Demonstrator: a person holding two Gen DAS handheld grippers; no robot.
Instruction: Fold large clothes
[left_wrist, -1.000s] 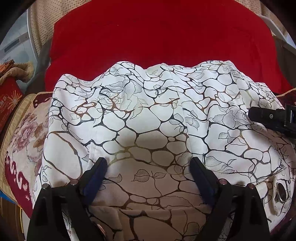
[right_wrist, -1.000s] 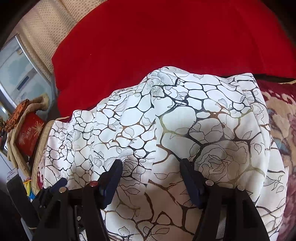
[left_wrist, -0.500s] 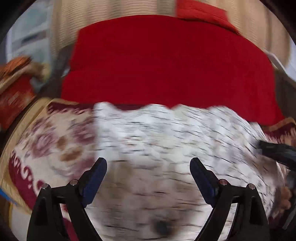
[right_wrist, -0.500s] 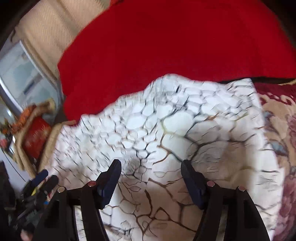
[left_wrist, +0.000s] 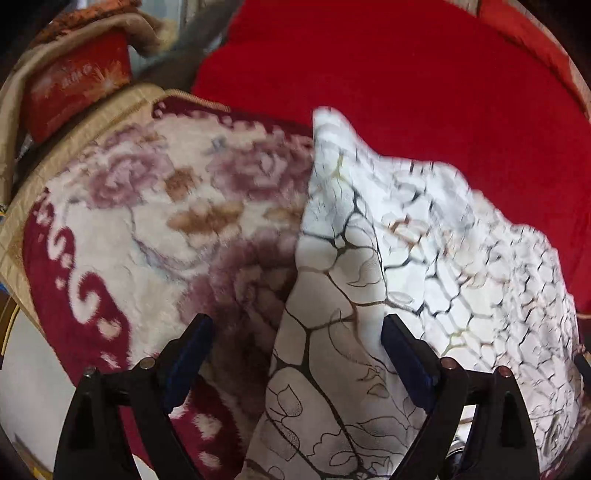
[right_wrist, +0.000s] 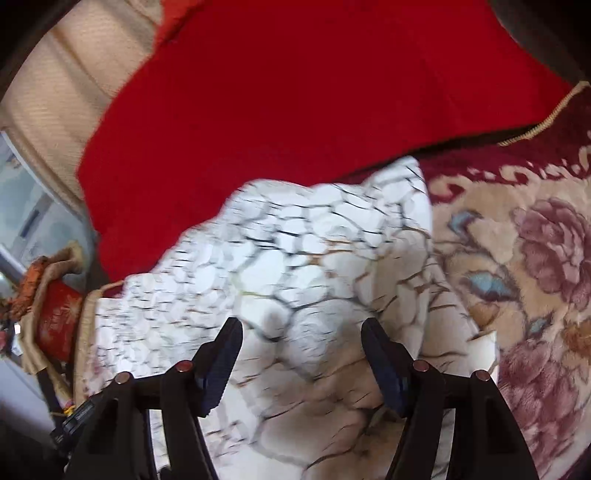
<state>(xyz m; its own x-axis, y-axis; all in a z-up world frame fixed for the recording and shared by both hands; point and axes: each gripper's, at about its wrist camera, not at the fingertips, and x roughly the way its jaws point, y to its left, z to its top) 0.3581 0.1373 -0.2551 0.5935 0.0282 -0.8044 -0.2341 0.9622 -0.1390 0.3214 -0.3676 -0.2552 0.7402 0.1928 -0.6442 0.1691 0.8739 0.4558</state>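
Now the white patterned cloth (left_wrist: 388, 266) lies bunched on the floral blanket (left_wrist: 140, 221), its long side running from 7 o'clock to 1 o'clock in the left view, with the red blanket (left_wrist: 406, 92) behind. Fingers of the left gripper (left_wrist: 295, 354) stand apart, straddling the cloth's left edge, grasping nothing. Those of the right gripper (right_wrist: 301, 354) are also spread, over the cloth's middle. By my reading, the left is nearer the edge to fold next.
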